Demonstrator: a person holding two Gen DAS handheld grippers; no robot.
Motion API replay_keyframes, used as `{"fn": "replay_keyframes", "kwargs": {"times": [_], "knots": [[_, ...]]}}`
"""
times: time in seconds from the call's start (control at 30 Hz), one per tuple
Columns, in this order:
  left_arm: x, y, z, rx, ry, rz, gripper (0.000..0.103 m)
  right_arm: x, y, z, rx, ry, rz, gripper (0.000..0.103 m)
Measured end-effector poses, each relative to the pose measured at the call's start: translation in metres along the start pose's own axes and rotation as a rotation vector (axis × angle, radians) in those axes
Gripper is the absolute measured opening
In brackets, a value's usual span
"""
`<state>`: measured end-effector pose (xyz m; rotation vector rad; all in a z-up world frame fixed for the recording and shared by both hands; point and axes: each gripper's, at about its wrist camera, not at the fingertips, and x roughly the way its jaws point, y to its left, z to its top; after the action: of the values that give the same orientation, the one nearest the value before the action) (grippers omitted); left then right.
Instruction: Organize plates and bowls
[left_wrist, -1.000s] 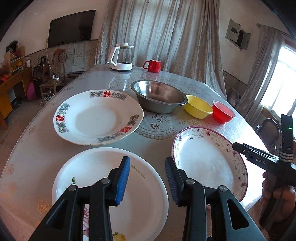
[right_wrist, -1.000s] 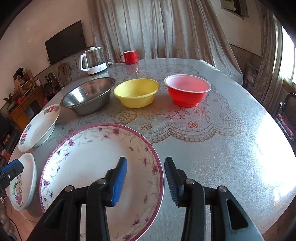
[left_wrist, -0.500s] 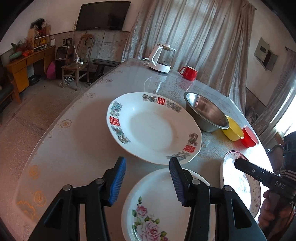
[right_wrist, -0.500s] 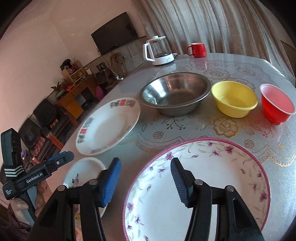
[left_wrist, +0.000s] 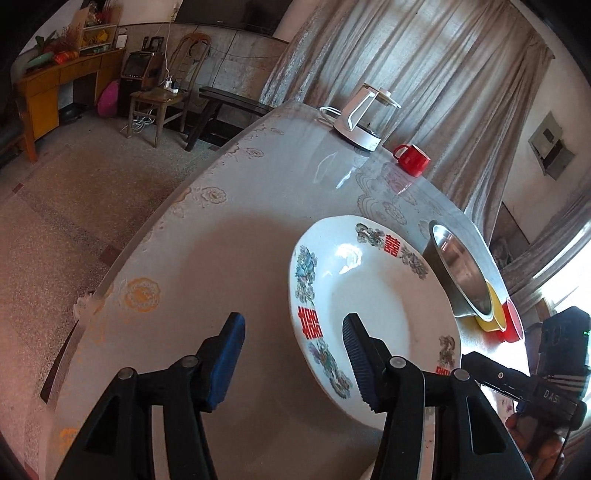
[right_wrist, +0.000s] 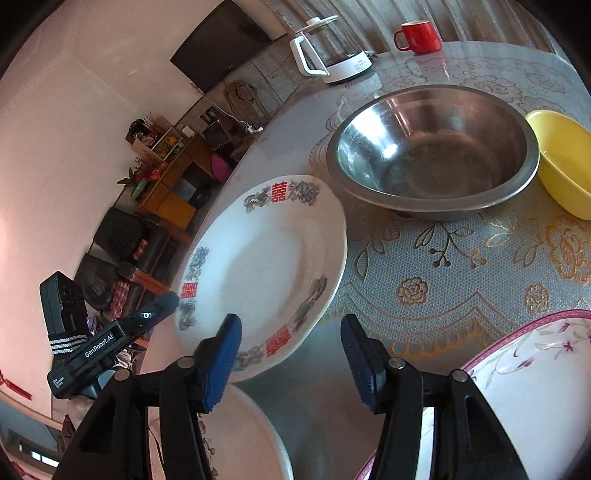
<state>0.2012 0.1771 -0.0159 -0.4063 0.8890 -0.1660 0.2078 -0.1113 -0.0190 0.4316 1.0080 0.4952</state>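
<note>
A white plate with red characters and dragons (left_wrist: 373, 306) (right_wrist: 266, 266) lies on the table. My left gripper (left_wrist: 295, 354) is open and empty, its right finger over the plate's left rim. My right gripper (right_wrist: 291, 354) is open and empty above the plate's near rim. A steel bowl (right_wrist: 432, 151) (left_wrist: 461, 273), a yellow bowl (right_wrist: 565, 162) and a red bowl (left_wrist: 515, 321) stand in a row behind. A purple-flowered plate (right_wrist: 528, 373) lies at the right. A white rose plate (right_wrist: 247, 435) lies under my right gripper.
A white kettle (right_wrist: 328, 51) (left_wrist: 364, 118) and a red mug (right_wrist: 419, 35) (left_wrist: 412, 158) stand at the table's far end. The table's left edge (left_wrist: 147, 236) drops to the floor. A chair (left_wrist: 162, 96) and wooden cabinet (left_wrist: 59, 81) stand beyond.
Both grippers have swung left toward the red-character plate. The rose plate has left the left wrist view, and the purple-flowered plate has slid to the right edge of the right wrist view.
</note>
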Motion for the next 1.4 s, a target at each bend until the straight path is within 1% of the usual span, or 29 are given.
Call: {"fn": "replay_keyframes", "kwargs": {"times": [0.17, 0.23, 0.27, 0.37, 0.4, 0.43, 0.47, 0.53, 0.6, 0.67, 0.77, 0.83, 0.9, 0.97, 1.0, 1.1, 1.13, 1.2, 1.27, 1.33, 1.4], "knots": [[0.021, -0.001, 0.021, -0.007, 0.007, -0.011, 0.055, 0.007, -0.001, 0.014, 0.017, -0.007, -0.012, 0.057], [0.028, -0.007, 0.028, 0.007, 0.02, -0.025, 0.05, 0.009, 0.002, 0.018, 0.001, -0.007, -0.022, 0.057], [0.032, -0.01, 0.031, 0.022, 0.023, -0.027, 0.047, 0.011, 0.003, 0.021, -0.011, -0.006, -0.022, 0.059], [0.046, -0.019, 0.038, 0.062, 0.033, -0.015, 0.04, 0.018, 0.005, 0.026, -0.03, 0.008, -0.041, 0.059], [0.051, -0.021, 0.04, 0.074, 0.043, -0.012, 0.039, 0.022, 0.006, 0.028, -0.039, 0.017, -0.045, 0.059], [0.058, -0.023, 0.041, 0.086, 0.054, 0.004, 0.037, 0.025, 0.007, 0.029, -0.052, 0.023, -0.055, 0.059], [0.062, -0.025, 0.042, 0.102, 0.059, 0.028, 0.036, 0.03, 0.009, 0.03, -0.069, 0.032, -0.07, 0.059], [0.065, -0.027, 0.044, 0.112, 0.049, 0.033, 0.037, 0.04, 0.013, 0.031, -0.107, 0.052, -0.101, 0.057], [0.063, -0.024, 0.044, 0.09, 0.05, 0.02, 0.035, 0.046, 0.015, 0.03, -0.13, 0.067, -0.121, 0.055], [0.059, -0.023, 0.039, 0.091, 0.049, 0.022, 0.034, 0.044, 0.016, 0.029, -0.133, 0.048, -0.13, 0.055], [0.053, -0.027, 0.029, 0.119, 0.049, 0.033, 0.033, 0.041, 0.012, 0.028, -0.122, 0.044, -0.11, 0.055], [0.05, -0.028, 0.023, 0.152, 0.052, 0.025, 0.033, 0.041, 0.01, 0.029, -0.121, 0.041, -0.116, 0.056], [0.051, -0.03, 0.019, 0.194, 0.059, 0.037, 0.033, 0.039, 0.009, 0.029, -0.123, 0.036, -0.119, 0.056], [0.052, -0.034, 0.016, 0.211, 0.055, 0.054, 0.034, 0.04, 0.011, 0.028, -0.131, 0.036, -0.122, 0.057], [0.051, -0.035, 0.016, 0.204, 0.057, 0.061, 0.034, 0.041, 0.013, 0.027, -0.136, 0.037, -0.126, 0.057], [0.047, -0.028, 0.015, 0.126, 0.067, 0.027, 0.033, 0.038, 0.015, 0.025, -0.115, 0.037, -0.141, 0.057], [0.045, -0.028, 0.014, 0.122, 0.061, 0.025, 0.033, 0.037, 0.018, 0.026, -0.124, 0.023, -0.145, 0.057], [0.042, -0.031, 0.012, 0.145, 0.046, 0.045, 0.031, 0.034, 0.024, 0.025, -0.157, 0.004, -0.15, 0.057], [0.039, -0.034, 0.009, 0.153, 0.046, 0.048, 0.031, 0.036, 0.025, 0.023, -0.165, 0.019, -0.157, 0.056], [0.035, -0.038, 0.004, 0.172, 0.038, 0.055, 0.03, 0.039, 0.024, 0.022, -0.167, 0.031, -0.187, 0.055], [0.031, -0.04, 0.001, 0.184, 0.029, 0.057, 0.029, 0.038, 0.022, 0.02, -0.165, 0.026, -0.206, 0.051]]}}
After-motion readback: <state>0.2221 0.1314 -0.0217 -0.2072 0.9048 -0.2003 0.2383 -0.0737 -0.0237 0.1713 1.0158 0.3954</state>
